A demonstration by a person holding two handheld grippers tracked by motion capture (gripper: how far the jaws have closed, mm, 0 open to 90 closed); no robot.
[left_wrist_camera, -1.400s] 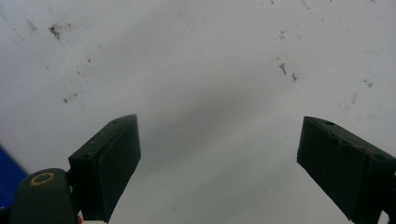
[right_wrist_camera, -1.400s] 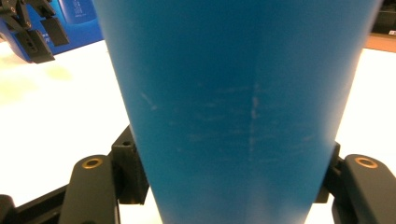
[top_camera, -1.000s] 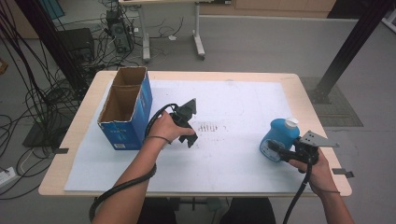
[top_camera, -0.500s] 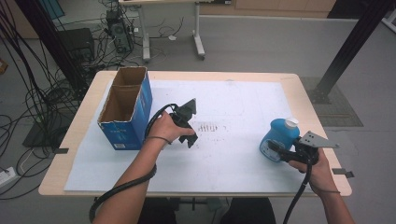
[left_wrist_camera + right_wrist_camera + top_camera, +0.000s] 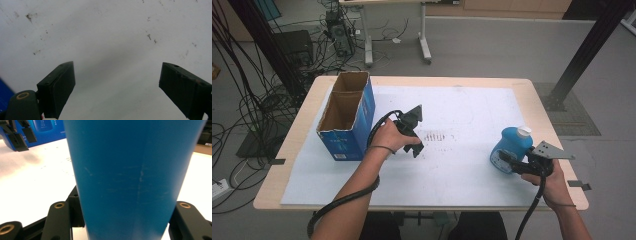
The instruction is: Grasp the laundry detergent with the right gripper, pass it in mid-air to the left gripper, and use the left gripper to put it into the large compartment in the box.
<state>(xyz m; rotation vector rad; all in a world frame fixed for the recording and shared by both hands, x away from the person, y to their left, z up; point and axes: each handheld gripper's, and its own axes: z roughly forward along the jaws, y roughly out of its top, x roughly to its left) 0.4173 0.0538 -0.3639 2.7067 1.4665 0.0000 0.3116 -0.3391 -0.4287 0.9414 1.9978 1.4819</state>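
Closing right gripper (image 5: 507,161) now clamps blue bottle (image 5: 511,145); hands stayed put

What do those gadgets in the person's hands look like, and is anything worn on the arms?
Both are black, angular tools. The left gripper has two flat, wedge-shaped black fingers with a brass-coloured rivet at the base. The right gripper carries a grey three-cornered plate on top and shows the same brass rivets. A thick black cable trails from each along the forearm. The forearms are bare, with a thin dark band on the left wrist.
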